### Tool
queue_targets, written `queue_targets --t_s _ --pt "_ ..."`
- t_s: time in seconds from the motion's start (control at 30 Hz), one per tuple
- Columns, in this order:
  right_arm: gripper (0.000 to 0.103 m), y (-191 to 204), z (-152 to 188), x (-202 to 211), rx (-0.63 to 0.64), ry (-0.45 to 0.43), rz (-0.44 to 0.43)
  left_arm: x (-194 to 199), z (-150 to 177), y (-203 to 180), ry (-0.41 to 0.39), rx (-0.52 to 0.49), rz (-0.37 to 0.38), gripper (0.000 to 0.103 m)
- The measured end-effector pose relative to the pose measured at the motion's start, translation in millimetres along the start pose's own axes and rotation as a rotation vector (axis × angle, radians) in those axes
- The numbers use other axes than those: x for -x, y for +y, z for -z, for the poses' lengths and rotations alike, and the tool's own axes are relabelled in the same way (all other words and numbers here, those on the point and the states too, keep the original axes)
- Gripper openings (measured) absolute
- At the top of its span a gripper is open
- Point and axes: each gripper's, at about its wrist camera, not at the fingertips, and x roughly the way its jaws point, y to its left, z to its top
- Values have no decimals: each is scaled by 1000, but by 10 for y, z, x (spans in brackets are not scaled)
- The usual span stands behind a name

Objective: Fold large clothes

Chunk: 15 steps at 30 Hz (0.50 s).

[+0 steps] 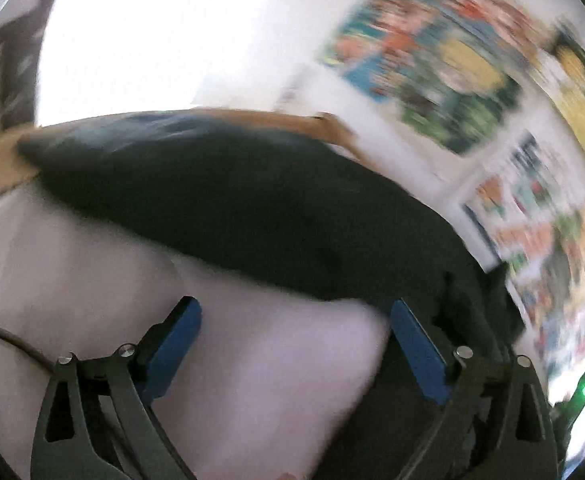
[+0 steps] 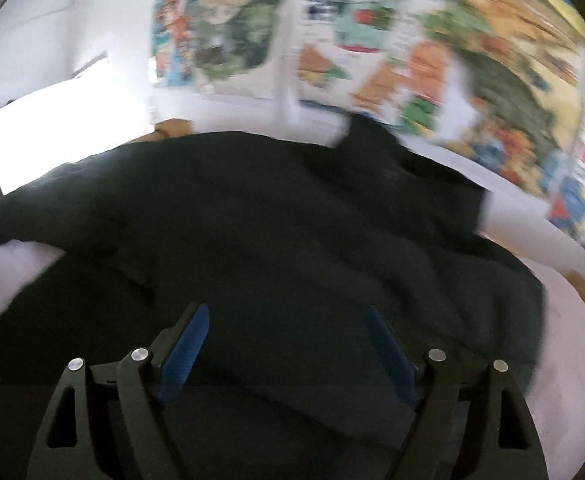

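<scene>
A large black garment of soft, matte cloth (image 2: 276, 216) lies rumpled in loose folds on a pale pink, fuzzy bed cover (image 1: 92, 264). The left gripper (image 1: 296, 344) stands with its blue-padded jaws wide apart over the pink cover, nothing between them. The right gripper (image 2: 286, 350) gapes likewise above the black cloth, pads clear of it. Colourful cartoon posters (image 2: 472, 64) cover the white wall (their lettering too blurred to read).

We see the left gripper (image 1: 296, 344) with its blue pads (image 1: 174, 350) spread wide and nothing between them, above a pale pink sheet (image 1: 252, 380). A dark garment (image 1: 232, 200) lies bunched across the sheet, its near edge just beside the right-hand pad. Behind it runs a tan wooden edge (image 1: 276, 118), then a white wall with blurred colourful posters (image 1: 424, 64). A cable (image 1: 8, 340) trails in at the left.
</scene>
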Motion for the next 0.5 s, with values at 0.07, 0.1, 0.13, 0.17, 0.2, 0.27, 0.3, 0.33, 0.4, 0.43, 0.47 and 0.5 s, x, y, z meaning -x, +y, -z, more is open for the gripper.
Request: queue_targets --t_s 0.07,0.1,0.13,0.17,0.2,0.27,0.3,0.33,0.4,0.43,0.47,0.5 --pt "81 219 -88 -212 4 7 19 35 -38 137 -24 58 26 93" --pt "81 293 -132 -319 -1 8 31 49 -59 178 -39 87 28 93" --pt "81 336 -162 -431 -7 13 44 52 -83 194 -51 112 28 93" --pt "81 358 -161 -516 -6 28 51 48 -117 183 -58 116 24 93" --pt "81 389 -162 -616 -2 46 62 31 -144 170 -67 115 10 93" --pt "81 419 -133 -787 12 77 87 5 -190 204 -94 137 -10 93" --pt "81 427 -100 -875 18 95 98 -5 -202 248 -101 161 -23 93" --pt "81 425 -61 -939 20 102 105 -38 -221 282 -102 184 -25 93" --pt "83 423 14 -992 20 99 112 -36 -235 390 -128 236 -29 85" --pt "84 425 39 -1012 20 96 116 -39 -244 409 -142 249 -39 80" --pt "84 433 48 -1025 24 94 121 -30 -247 441 -155 260 -47 70" --pt "85 448 62 -1042 32 90 129 -8 -254 469 -167 270 -53 59"
